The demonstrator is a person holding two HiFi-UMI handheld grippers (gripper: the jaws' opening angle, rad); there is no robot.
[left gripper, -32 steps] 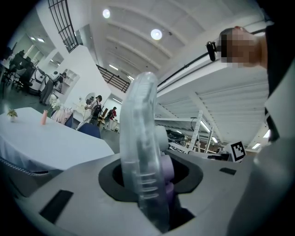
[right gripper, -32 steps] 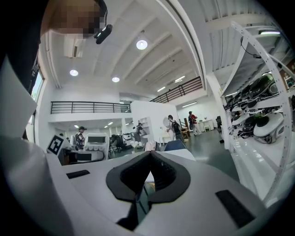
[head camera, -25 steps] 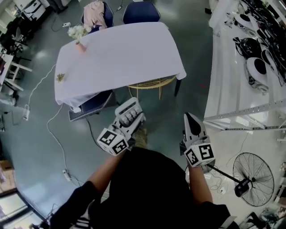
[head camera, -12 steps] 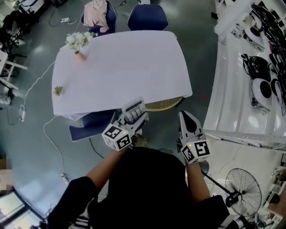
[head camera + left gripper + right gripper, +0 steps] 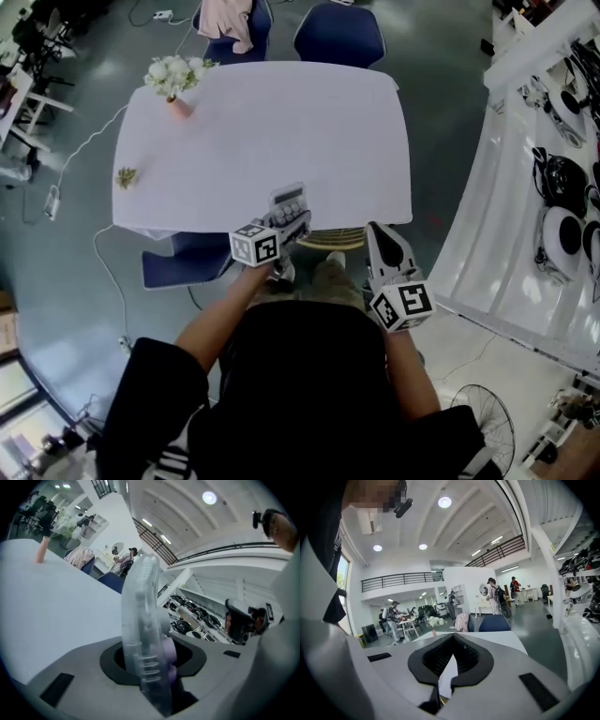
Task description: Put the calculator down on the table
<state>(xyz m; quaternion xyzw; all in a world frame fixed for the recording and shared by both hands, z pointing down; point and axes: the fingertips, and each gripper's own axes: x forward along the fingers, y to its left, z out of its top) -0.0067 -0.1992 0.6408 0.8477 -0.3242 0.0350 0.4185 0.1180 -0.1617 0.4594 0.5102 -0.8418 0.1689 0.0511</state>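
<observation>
The calculator [image 5: 287,201], pale with rows of keys, is clamped in my left gripper [image 5: 286,220] and hangs over the near edge of the white-clothed table [image 5: 281,122]. In the left gripper view the calculator [image 5: 143,634] stands edge-on between the jaws, translucent with purple keys, above the tablecloth [image 5: 56,606]. My right gripper [image 5: 380,236] is held lower right of the table's near corner, its jaws together and empty. In the right gripper view the right gripper [image 5: 440,686] points across the table top [image 5: 487,639].
A pink vase of white flowers [image 5: 173,80] stands at the table's far left; a small sprig [image 5: 125,176] lies near its left edge. Blue chairs [image 5: 337,33] sit behind, another blue chair [image 5: 183,262] and a wicker seat [image 5: 333,239] under the near edge. A white bench [image 5: 511,206] runs along the right.
Both grippers have come forward to the table. The calculator, earlier over the floor short of the table, now hangs over the table's near edge.
</observation>
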